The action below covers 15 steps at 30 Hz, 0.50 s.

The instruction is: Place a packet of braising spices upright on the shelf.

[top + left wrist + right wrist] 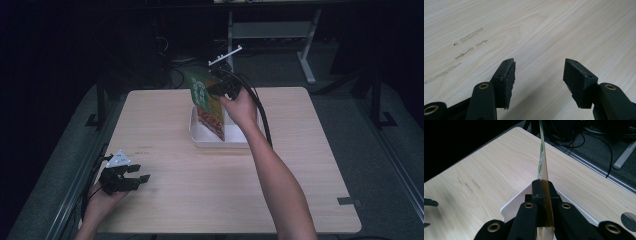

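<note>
Wooden table (165, 130), right tongs (543, 191) pinching flat green-orange packet (206, 102)

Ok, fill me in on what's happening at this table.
A person works with a gripper in each hand. The right gripper is shut on a flat green and orange packet, holding it upright over a white tray at the table's far middle. The left gripper sits open near the front left corner, holding nothing.

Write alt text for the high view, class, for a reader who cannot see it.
The right gripper holds a green and orange packet upright over a white tray on a wooden table. The left gripper rests open near the table's near left corner.
</note>
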{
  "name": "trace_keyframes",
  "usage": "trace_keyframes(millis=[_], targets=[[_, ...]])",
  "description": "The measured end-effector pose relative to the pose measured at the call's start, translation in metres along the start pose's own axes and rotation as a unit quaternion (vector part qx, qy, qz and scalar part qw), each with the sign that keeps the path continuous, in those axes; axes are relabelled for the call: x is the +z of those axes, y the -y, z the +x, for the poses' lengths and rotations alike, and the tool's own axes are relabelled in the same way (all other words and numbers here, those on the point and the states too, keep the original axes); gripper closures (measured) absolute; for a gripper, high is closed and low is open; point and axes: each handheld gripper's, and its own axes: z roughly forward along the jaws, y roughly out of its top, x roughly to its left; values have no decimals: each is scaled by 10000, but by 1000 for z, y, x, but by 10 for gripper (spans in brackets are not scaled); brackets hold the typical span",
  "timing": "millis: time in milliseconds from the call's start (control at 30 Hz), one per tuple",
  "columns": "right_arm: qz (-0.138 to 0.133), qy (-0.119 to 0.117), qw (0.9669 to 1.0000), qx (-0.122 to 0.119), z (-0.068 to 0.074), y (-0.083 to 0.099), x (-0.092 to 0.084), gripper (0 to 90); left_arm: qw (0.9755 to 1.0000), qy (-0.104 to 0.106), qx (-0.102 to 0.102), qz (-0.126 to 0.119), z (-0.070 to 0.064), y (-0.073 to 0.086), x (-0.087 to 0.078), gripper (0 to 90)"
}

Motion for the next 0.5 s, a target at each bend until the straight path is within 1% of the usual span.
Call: trace_keyframes(millis=[133,333,500], targets=[[18,-30,10000,17,-1,4,3,894,10000,2,0,-1,0,0,0,423],[27,-122,9998,122,-3,8,5,892,10000,3,3,-6,0,0,0,423],[164,-201,9996,125,-3,10,5,888,10000,7,-8,-10,-1,0,0,423]])
